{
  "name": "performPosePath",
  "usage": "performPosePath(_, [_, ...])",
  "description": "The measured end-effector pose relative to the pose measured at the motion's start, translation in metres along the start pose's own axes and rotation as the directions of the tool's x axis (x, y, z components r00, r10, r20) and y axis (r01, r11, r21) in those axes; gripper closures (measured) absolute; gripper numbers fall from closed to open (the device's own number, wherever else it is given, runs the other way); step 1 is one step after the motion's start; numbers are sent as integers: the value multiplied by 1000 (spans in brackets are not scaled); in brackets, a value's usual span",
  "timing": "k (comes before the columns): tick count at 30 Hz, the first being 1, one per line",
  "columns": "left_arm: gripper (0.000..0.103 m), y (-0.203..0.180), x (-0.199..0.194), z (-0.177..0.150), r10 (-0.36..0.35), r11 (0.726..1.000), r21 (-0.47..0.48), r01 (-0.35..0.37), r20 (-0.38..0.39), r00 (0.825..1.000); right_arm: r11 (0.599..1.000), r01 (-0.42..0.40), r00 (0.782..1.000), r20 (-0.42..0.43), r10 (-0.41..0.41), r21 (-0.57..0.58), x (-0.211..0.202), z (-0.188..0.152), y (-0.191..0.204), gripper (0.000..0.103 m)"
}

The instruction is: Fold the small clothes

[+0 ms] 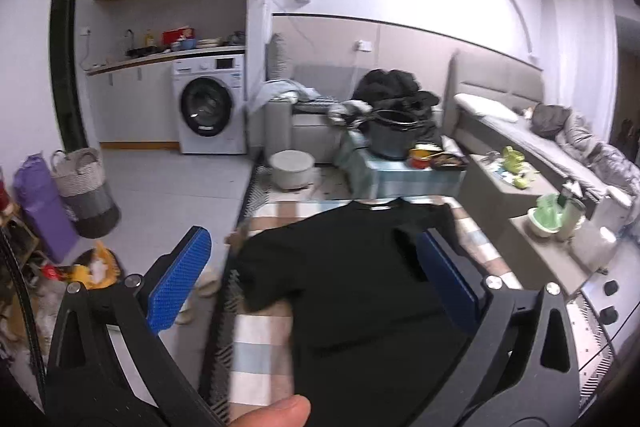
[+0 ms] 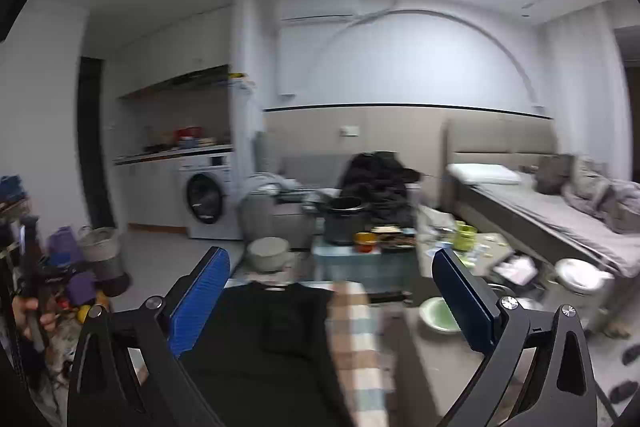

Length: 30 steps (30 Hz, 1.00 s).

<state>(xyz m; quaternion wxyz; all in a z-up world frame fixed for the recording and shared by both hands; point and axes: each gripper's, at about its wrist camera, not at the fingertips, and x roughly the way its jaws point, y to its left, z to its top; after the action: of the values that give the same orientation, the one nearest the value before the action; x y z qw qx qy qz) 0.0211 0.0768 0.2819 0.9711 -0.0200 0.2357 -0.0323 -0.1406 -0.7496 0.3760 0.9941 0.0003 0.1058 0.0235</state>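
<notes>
Two forward-facing wrist fisheyes above the table, sharing black shirt [image 1: 352, 279] and room.

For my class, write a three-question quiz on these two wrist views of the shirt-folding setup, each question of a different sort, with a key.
1. True or false: the left claw is shut on the black T-shirt.
2. The T-shirt lies on: A) a checked cloth; B) a bare floor; C) the bed.
3. Fill in: beyond the shirt, on a low table, stands a dark ____.

Key
1. False. Its jaws stand wide apart; so do those of the right claw.
2. A
3. pot
</notes>
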Motion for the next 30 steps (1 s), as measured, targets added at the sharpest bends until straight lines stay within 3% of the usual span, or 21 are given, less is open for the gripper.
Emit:
performPosePath(4, [1,33,19,-7,10,998,-58,-12,-31,999,995,-100,993,-64,100,7,49,-12,33,0])
performPosePath(10, [1,75,109,-64,23,977,-207,-56,-159,987,963,-241,949,-181,260,116,175,-53,50,0])
performPosePath(14, [2,115,184,-131,-13,899,-423,-118,-295,955,946,-284,929,-201,312,156,248,-93,70,0])
performPosePath(17, [14,129,228,-168,-70,828,-540,-149,-363,929,956,-274,930,-222,291,106,293,-122,93,0])
performPosePath(19, [22,132,254,-189,-131,785,-604,-138,-380,916,953,-282,917,-262,302,114,321,-141,95,0])
performPosePath(22, [26,133,297,-215,-239,697,-706,-121,-389,890,945,-285,891,-318,323,159,362,-167,93,0])
performPosePath(23, [27,135,311,-223,-278,656,-746,-115,-381,882,944,-282,886,-329,326,173,372,-172,91,0])
performPosePath(25, [30,137,335,-232,-294,618,-775,-131,-383,876,940,-277,880,-341,332,201,392,-184,85,0])
performPosePath(28, [37,142,363,-241,-261,576,-795,-187,-397,880,940,-263,880,-345,326,217,412,-193,74,0])
performPosePath(29, [43,144,368,-239,-228,569,-798,-198,-385,894,941,-260,882,-343,322,215,416,-196,72,0])
performPosePath(30, [59,144,373,-236,-181,579,-781,-234,-403,897,942,-259,884,-341,319,211,414,-193,67,0])
